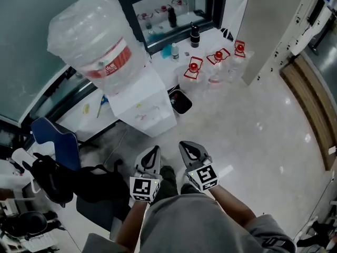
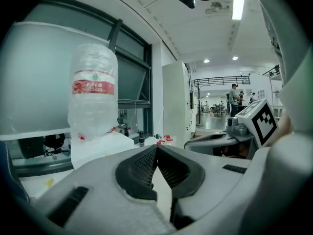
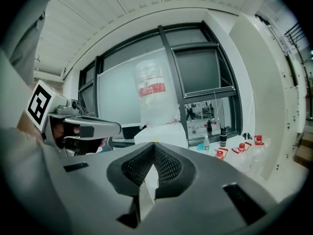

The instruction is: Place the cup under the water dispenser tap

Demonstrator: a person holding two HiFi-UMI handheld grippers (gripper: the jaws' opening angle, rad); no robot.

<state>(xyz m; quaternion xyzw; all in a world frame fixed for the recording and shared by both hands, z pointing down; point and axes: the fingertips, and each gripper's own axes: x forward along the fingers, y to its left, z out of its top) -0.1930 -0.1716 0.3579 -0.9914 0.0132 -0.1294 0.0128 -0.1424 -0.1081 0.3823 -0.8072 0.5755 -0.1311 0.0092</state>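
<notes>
Left tool [image 1: 153, 151] and right tool [image 1: 185, 145] are pinched closed, empty. No cup visible by the water dispenser [image 1: 141, 103]; probably light, grip its wall.

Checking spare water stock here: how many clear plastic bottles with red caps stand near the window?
3 red-capped clear plastic bottles in a row: one nearest the white water dispenser, one in the middle, one by the white pillar. Others may be hidden.
</notes>
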